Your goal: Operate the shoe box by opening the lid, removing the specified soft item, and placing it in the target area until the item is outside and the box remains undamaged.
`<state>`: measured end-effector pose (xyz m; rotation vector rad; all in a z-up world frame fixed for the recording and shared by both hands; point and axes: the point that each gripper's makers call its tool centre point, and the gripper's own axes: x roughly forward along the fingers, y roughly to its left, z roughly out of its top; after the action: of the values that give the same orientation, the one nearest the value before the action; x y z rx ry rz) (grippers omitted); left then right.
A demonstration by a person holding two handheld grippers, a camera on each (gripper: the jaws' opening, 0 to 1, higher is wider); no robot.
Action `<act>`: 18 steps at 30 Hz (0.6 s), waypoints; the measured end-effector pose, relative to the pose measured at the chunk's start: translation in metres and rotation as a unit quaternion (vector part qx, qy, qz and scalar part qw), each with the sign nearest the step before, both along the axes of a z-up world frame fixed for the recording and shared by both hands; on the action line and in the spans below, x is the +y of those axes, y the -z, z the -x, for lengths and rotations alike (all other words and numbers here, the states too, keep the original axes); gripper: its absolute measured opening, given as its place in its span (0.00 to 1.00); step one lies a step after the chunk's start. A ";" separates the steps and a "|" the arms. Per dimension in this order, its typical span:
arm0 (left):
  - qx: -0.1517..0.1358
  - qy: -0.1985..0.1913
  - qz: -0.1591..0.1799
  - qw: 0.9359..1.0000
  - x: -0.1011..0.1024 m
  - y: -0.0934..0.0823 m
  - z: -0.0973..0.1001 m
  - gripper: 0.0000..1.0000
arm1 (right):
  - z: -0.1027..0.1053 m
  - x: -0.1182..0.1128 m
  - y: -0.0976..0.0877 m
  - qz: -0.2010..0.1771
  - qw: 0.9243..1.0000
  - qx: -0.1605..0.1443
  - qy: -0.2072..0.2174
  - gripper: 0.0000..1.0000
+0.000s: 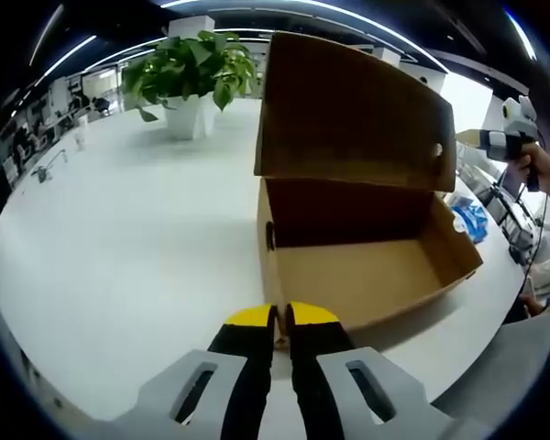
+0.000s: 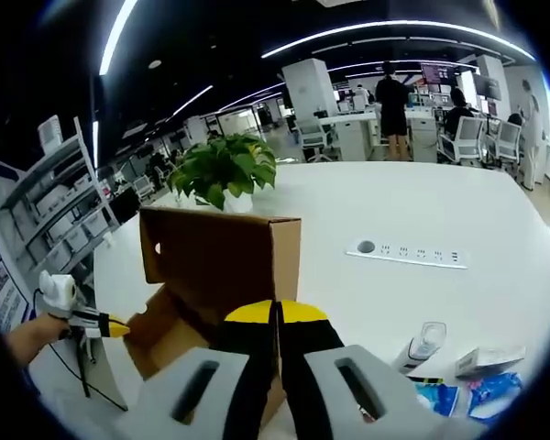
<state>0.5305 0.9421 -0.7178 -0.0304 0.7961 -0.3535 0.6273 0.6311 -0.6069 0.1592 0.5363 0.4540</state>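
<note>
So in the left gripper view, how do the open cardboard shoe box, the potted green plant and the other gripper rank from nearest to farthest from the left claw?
1. Open brown cardboard shoe box, just ahead of the shut left claw, lid raised.
2. Other gripper, held in a hand, beyond the box on the right.
3. Potted green plant, far back on the white table, to the left.
</note>
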 end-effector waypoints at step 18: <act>0.000 0.003 -0.003 1.000 0.000 0.000 0.000 0.03 | 0.018 0.001 0.005 0.016 1.000 -0.025 -0.011 0.00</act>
<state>0.5309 0.9424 -0.7181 -0.0227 0.7975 -0.3573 0.6095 0.6322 -0.6124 0.1113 0.4961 0.4686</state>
